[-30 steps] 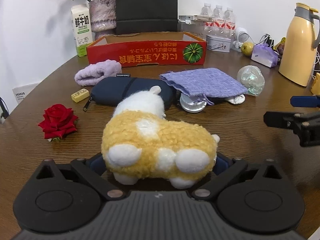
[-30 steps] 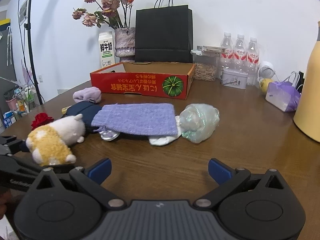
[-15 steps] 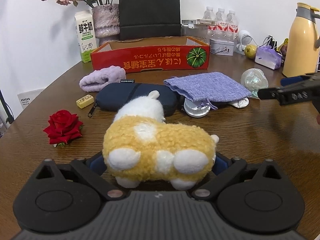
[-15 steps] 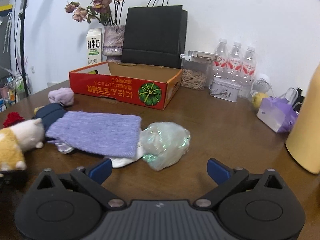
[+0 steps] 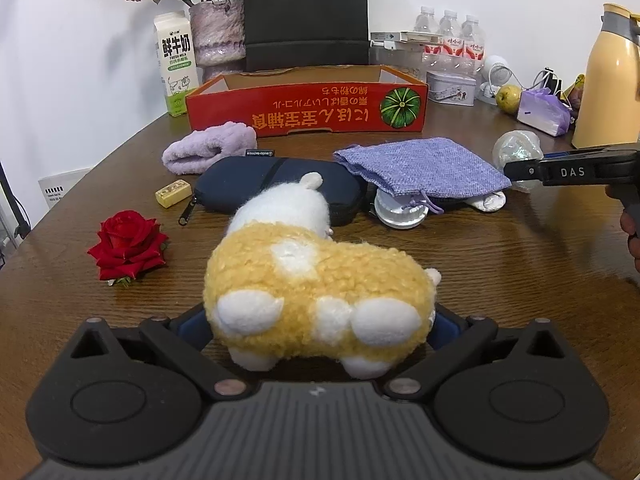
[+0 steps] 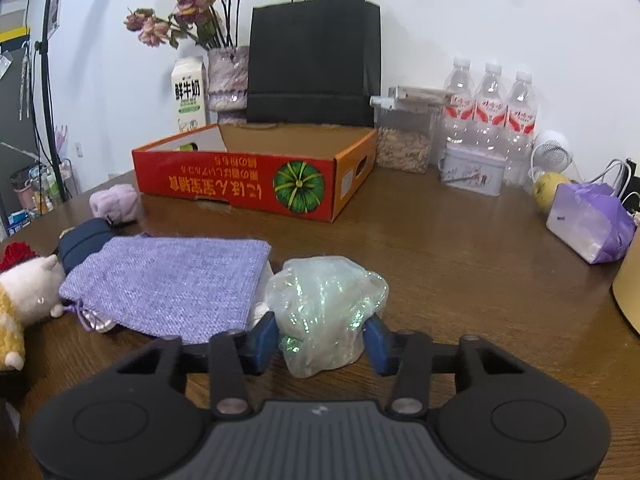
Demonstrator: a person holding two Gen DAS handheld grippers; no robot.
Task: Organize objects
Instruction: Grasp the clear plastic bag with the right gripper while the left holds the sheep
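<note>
- Plush toy (image 5: pixel 316 292) is pinched between the left gripper (image 5: pixel 316 320) jaws, probably for the red box (image 5: pixel 306 106).
- Shiny wrap (image 6: pixel 324 308) on the table (image 6: pixel 460 264) is bracketed by the right gripper (image 6: pixel 322 338) jaws, ready for lifting; full contact cannot be told.

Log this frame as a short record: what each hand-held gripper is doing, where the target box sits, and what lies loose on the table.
left hand-held gripper: shut on plush toy, toy on table
right hand-held gripper: fingers either side of iridescent bag; contact unclear
box: red cardboard box at the back, open top
loose items: purple pouch, dark case, red rose, lilac towel, yellow block
</note>
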